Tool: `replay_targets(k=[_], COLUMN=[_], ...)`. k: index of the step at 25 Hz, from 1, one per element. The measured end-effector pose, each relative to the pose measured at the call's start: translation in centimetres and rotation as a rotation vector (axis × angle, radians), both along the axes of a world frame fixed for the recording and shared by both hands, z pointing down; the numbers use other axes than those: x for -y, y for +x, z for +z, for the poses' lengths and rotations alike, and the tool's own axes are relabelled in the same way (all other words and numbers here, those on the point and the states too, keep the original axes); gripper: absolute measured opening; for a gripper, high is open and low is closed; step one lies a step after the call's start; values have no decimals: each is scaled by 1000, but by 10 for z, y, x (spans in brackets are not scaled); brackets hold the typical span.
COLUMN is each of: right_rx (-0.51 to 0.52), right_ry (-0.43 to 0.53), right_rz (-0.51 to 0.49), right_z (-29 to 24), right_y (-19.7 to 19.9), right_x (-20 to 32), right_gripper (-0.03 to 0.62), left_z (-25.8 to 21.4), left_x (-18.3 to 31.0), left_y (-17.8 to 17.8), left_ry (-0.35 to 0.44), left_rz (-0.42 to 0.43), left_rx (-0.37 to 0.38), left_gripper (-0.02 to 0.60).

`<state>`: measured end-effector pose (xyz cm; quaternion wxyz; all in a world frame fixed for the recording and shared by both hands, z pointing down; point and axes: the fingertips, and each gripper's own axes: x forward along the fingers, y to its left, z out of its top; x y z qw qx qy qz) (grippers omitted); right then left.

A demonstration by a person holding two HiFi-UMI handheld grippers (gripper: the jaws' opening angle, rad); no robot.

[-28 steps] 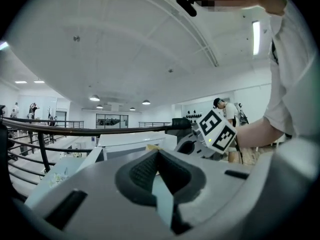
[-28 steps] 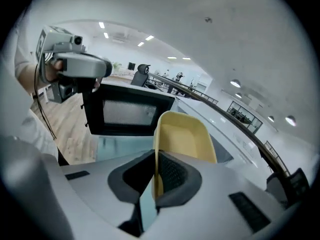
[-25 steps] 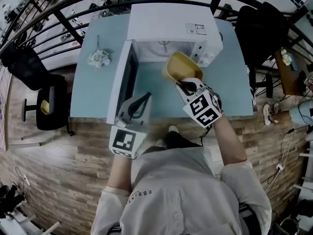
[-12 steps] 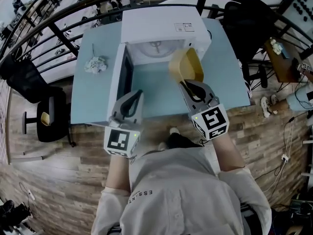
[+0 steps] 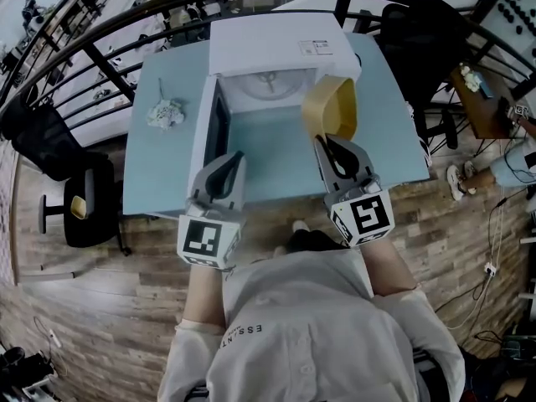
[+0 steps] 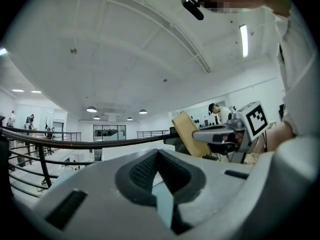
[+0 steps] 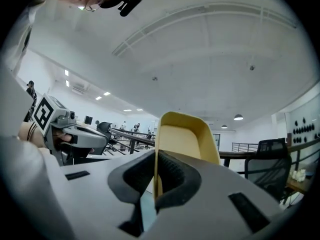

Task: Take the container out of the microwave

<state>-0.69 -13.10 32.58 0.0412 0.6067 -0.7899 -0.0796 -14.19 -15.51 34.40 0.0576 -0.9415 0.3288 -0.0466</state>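
The yellow container (image 5: pixel 331 109) hangs in the air, tipped up on its edge, in front of the right side of the open white microwave (image 5: pixel 276 44). My right gripper (image 5: pixel 332 143) holds it by the near rim; its jaws are closing, and the pads (image 7: pixel 170 171) press on the thin yellow wall (image 7: pixel 185 134) between them. The microwave door (image 5: pixel 209 132) stands swung out to the left. My left gripper (image 5: pixel 229 161) floats level beside that door, shut with nothing in it (image 6: pixel 157 154). From the left gripper view the container (image 6: pixel 187 134) shows to the right.
The microwave sits at the back of a pale blue table (image 5: pixel 167 170). A small crumpled white thing (image 5: pixel 165 111) lies at the table's left. Black chairs stand at the left (image 5: pixel 71 182) and back right (image 5: pixel 427 48). A dark railing (image 5: pixel 100 48) runs behind.
The right gripper has risen with the container and rolled, so the container has tipped from nearly flat onto its edge. The left gripper has stayed about where it was.
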Motion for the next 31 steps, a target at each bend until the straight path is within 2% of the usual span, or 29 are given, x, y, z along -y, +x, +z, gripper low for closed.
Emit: replay_targets(k=[19, 31], right_rx=[30, 33], right_ry=[-17, -12], right_rz=[-13, -16], right_z=[8, 9], right_y=[4, 1], right_x=[7, 7], right_gripper=[23, 23], left_z=[-2, 2], left_x=[7, 9], left_y=[8, 4], left_ry=[-9, -9], left_rz=[-1, -13], left_rx=[-2, 23], left_gripper=[-6, -6])
